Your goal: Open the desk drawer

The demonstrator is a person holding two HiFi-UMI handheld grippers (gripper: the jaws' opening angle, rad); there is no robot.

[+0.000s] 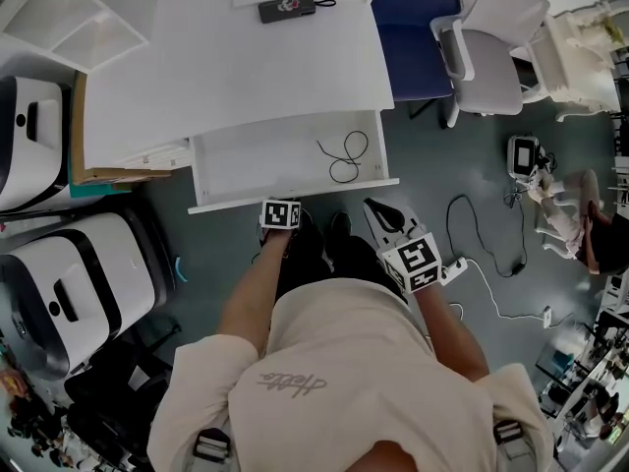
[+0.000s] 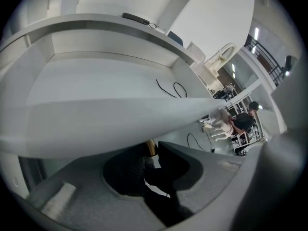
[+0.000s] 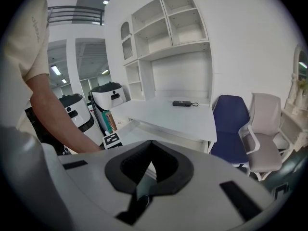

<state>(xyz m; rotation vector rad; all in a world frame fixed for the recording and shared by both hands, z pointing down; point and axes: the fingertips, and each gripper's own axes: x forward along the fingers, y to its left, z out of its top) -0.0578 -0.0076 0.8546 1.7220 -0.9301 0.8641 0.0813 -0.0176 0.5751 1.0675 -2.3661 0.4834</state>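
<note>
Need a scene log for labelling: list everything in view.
desk: one, white, centre
drawer: one, white, pulled open under the desk front
cable: one, black, looped inside the drawer
flat device: one, black, on desktop's far side
blue chair: one, blue, right of desk
grey chair: one, pale grey, right of the blue chair
machines: two, white and black, left of desk
left tool: one, grey, jaws together under drawer front
right tool: one, grey, jaws together, before drawer's right end
</note>
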